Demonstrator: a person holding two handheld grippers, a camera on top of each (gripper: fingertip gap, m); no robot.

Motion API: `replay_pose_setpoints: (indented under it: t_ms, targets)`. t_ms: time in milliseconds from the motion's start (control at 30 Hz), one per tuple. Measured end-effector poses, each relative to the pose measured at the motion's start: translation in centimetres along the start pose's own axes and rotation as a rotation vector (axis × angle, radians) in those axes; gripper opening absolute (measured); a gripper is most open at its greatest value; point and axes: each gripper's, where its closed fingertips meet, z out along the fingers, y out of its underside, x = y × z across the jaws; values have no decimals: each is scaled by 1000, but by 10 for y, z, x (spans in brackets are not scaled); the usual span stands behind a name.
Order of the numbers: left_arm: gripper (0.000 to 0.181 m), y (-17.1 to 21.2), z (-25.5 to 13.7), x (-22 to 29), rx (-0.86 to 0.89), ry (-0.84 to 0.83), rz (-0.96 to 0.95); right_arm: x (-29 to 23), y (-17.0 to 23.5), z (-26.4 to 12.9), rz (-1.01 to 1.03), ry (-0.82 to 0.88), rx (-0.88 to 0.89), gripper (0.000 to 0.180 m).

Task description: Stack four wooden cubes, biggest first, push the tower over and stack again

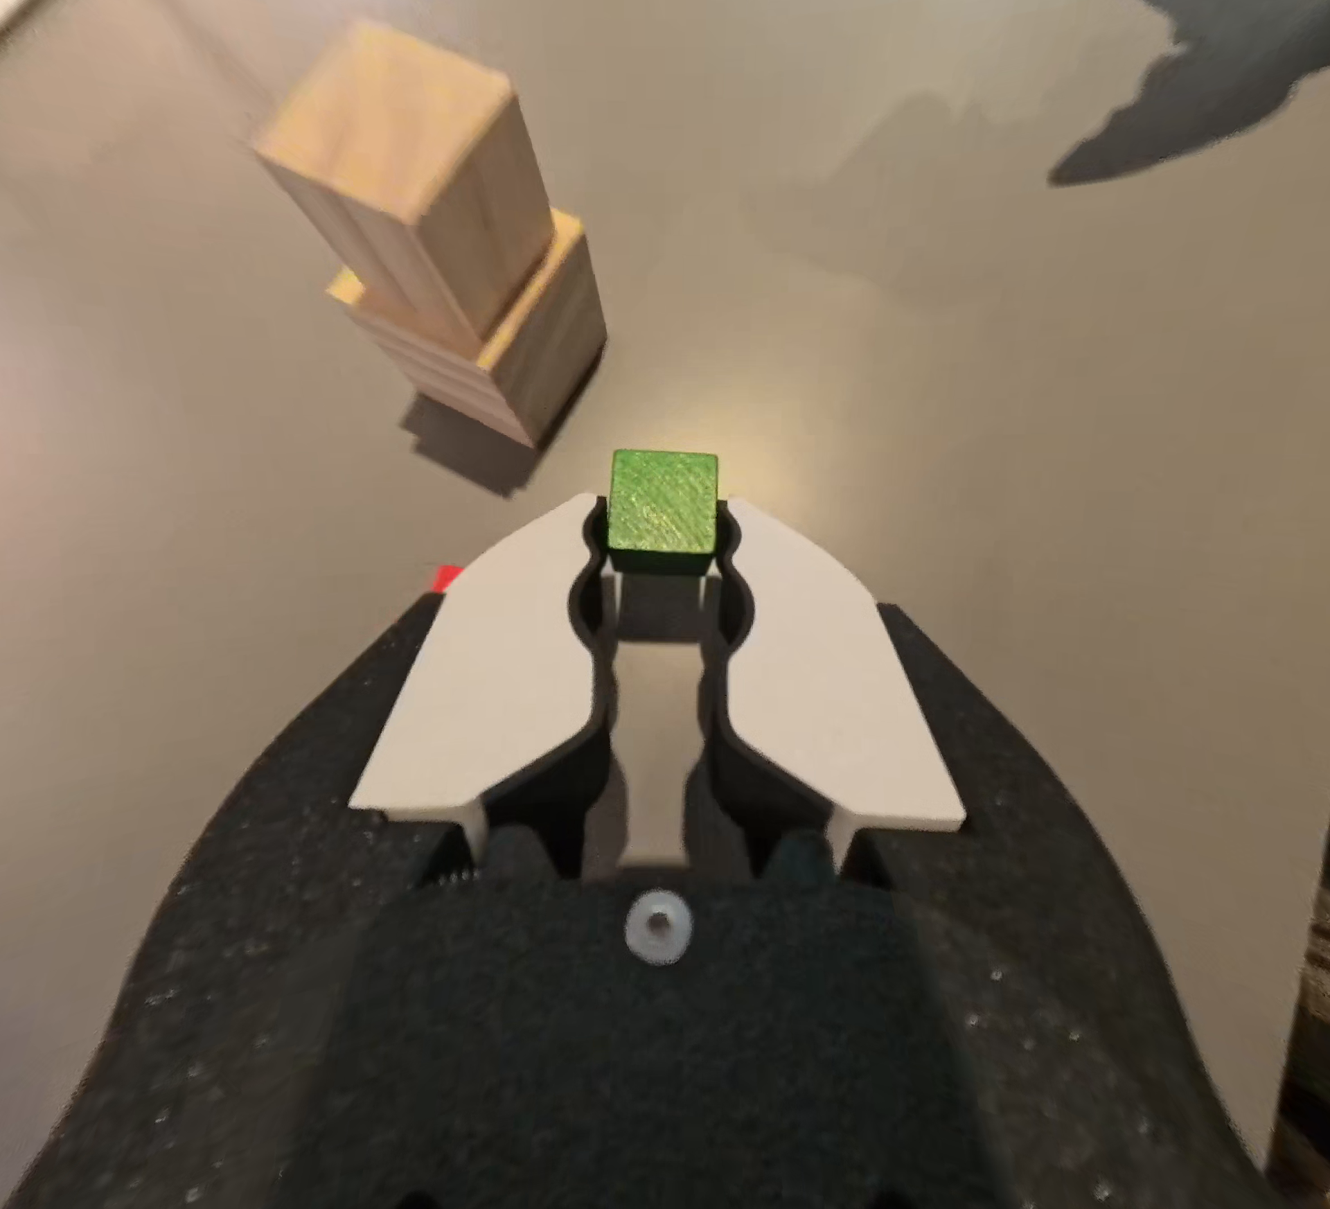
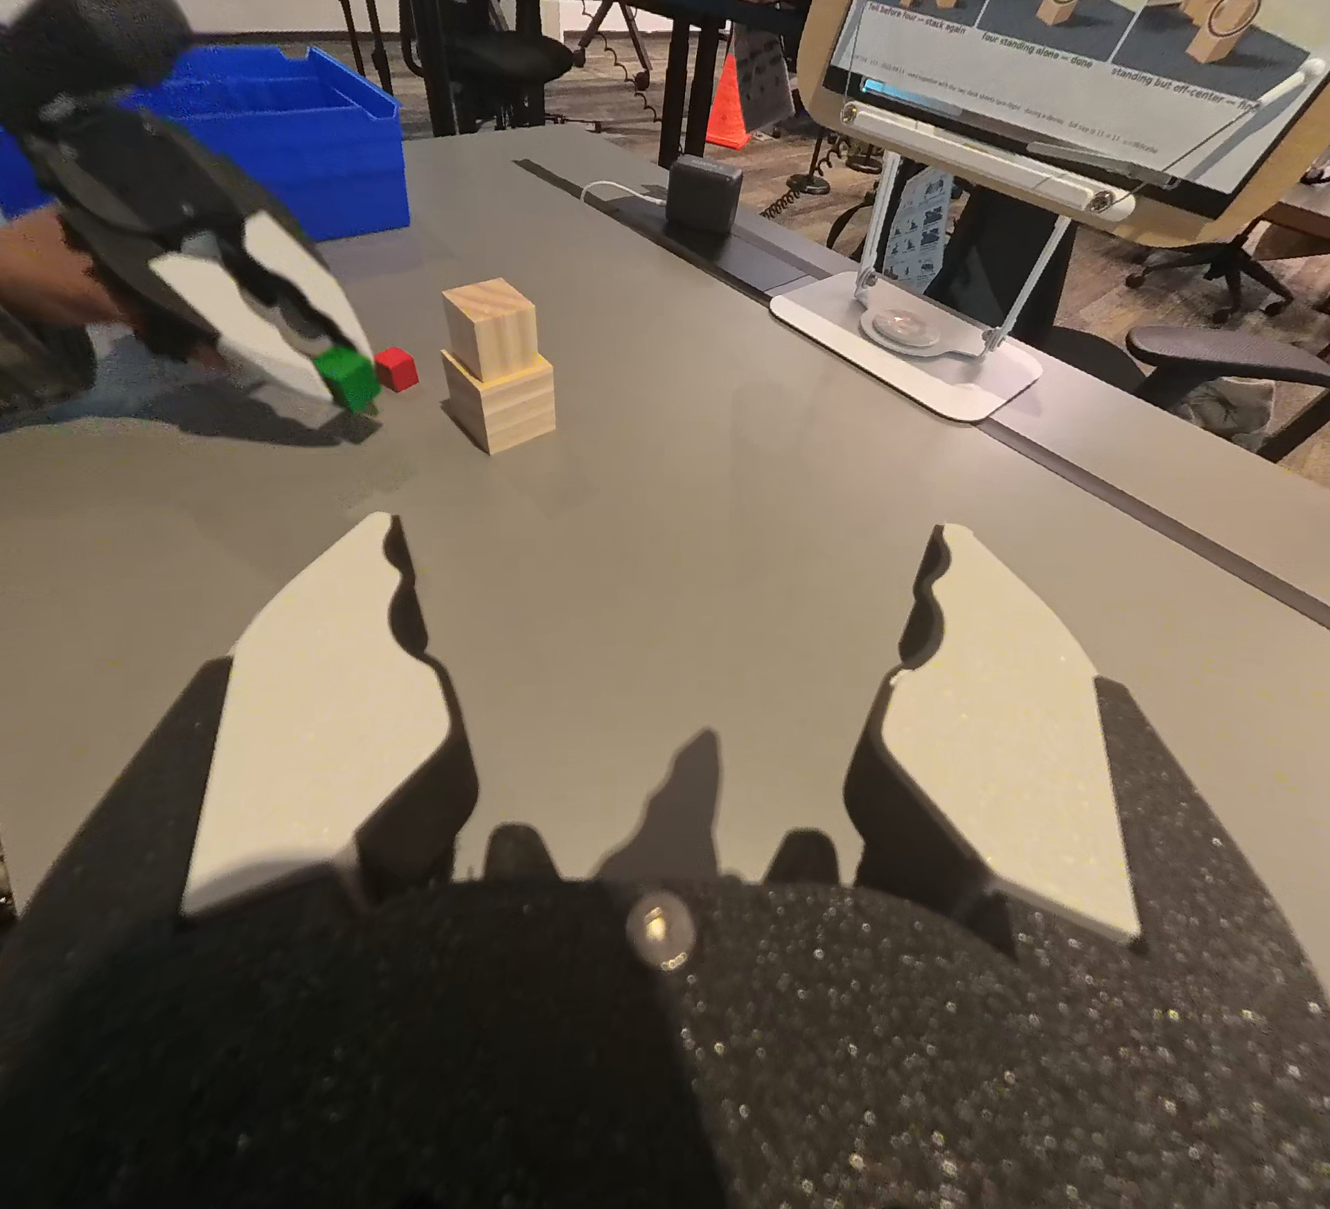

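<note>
Right gripper [image 2: 662, 526]: fingers spread wide over bare grey table [image 2: 720, 526]. Left gripper [image 1: 662, 512]: pinching green cube [image 1: 662, 503] at its tips, just above the table. Beyond, at 11 o'clock in the right wrist view: red cube [image 2: 396, 368], then a two-block wooden stack [image 2: 498, 364], smaller on bigger; blue bin [image 2: 288, 131] farthest.

Four cubes: two plain wooden, the larger [image 2: 504, 408] under the smaller [image 2: 491, 329]; one green cube [image 2: 349, 377]; one red cube [image 2: 396, 369]. Two tools: left tool [image 1: 662, 516], right tool [image 2: 666, 530]. One counter [image 2: 792, 454]. Three blue bins, the nearest [image 2: 288, 131]. One screen [image 2: 1079, 23]. One orange cone [image 2: 728, 105].
</note>
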Motion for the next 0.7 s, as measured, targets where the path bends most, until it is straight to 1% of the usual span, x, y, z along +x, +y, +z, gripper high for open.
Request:
replay_pose_setpoints:
  t_ms: [33,167,333,467,700]
  targets:
    - [28,-10,-9,-6,9,-4,15,0,0,0,0,-1,0,129]
    - [28,-52,-38,-26,4,42,112,-1,0,0,-1,-4,-1,129]
    - [28,-88,-39,-42,-29,171,218,0,1,0,-1,-1,-4,129]
    - [28,-97,-25,-50,-47,248,244,3,2,-1,8,4,-2,129]
    - [28,-96,-4,-50,-42,316,234,6,5,0,14,6,-10,128]
